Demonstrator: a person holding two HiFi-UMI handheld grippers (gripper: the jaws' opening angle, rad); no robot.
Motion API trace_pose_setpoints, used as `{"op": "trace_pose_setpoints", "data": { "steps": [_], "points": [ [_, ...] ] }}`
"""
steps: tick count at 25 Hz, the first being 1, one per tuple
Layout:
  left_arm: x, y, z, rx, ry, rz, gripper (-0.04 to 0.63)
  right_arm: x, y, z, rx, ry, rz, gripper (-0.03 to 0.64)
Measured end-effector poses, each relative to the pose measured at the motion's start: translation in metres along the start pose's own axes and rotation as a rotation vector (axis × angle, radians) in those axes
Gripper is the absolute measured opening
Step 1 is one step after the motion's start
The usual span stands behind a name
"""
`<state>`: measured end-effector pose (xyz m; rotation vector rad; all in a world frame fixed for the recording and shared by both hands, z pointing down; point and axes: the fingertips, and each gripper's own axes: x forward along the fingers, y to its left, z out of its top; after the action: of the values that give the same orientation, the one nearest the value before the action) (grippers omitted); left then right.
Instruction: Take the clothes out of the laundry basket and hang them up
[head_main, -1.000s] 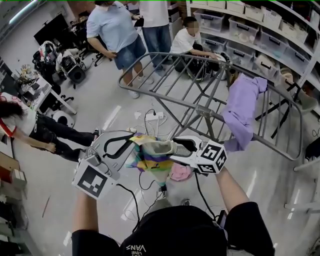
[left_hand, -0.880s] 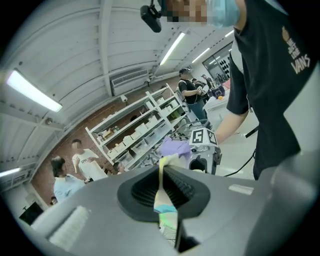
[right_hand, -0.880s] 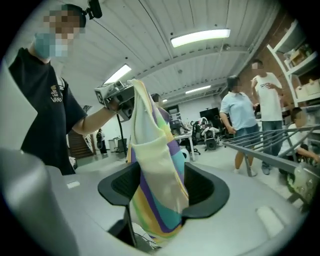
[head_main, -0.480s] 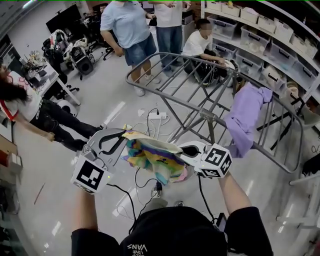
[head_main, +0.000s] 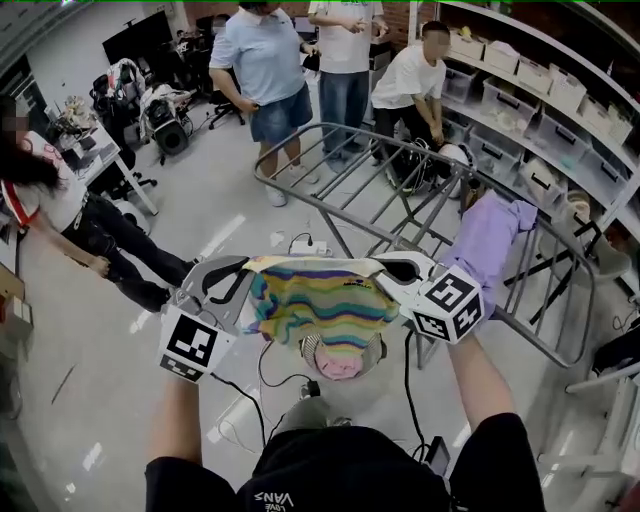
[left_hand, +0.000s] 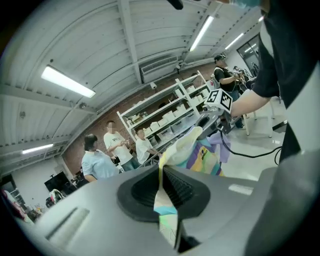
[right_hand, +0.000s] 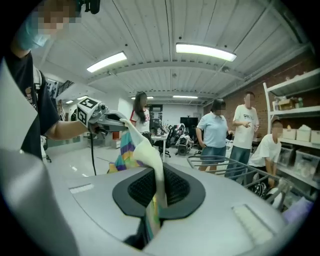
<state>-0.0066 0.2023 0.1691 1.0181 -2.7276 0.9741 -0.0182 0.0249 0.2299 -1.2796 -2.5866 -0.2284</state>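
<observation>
Striped cloth (head_main: 322, 305) of yellow, green and purple now hangs stretched flat between the two grippers; a second ago it was a crumpled bunch. The left gripper (head_main: 248, 266) pinches its left top corner, jaws pressed on the fabric, and the right gripper (head_main: 388, 268), wide earlier, now pinches the right corner. The cloth hangs above the laundry basket (head_main: 378, 348), near the grey drying rack (head_main: 340, 126), with a purple garment (head_main: 485, 240) draped at right
</observation>
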Motion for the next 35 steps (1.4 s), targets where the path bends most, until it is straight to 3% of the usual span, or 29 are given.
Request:
{"op": "trace_pose_setpoints", "data": {
  "steps": [16, 22, 29, 35],
  "points": [
    [0.057, 0.109, 0.077, -0.006, -0.184, 0.114, 0.017, 0.014, -0.116, 0.159, -0.188, -0.039, -0.185, 0.014],
    [0.078, 0.149, 0.102, 0.016, -0.256, 0.124, 0.017, 0.022, -0.151, 0.205, -0.270, -0.032, -0.268, 0.014],
    [0.106, 0.184, 0.131, 0.077, -0.294, 0.110, 0.017, 0.032, -0.199, 0.241, -0.294, -0.018, -0.360, 0.014],
    [0.141, 0.199, 0.164, 0.111, -0.300, 0.126, 0.017, 0.032, -0.250, 0.264, -0.291, -0.021, -0.383, 0.014]
  ]
}}
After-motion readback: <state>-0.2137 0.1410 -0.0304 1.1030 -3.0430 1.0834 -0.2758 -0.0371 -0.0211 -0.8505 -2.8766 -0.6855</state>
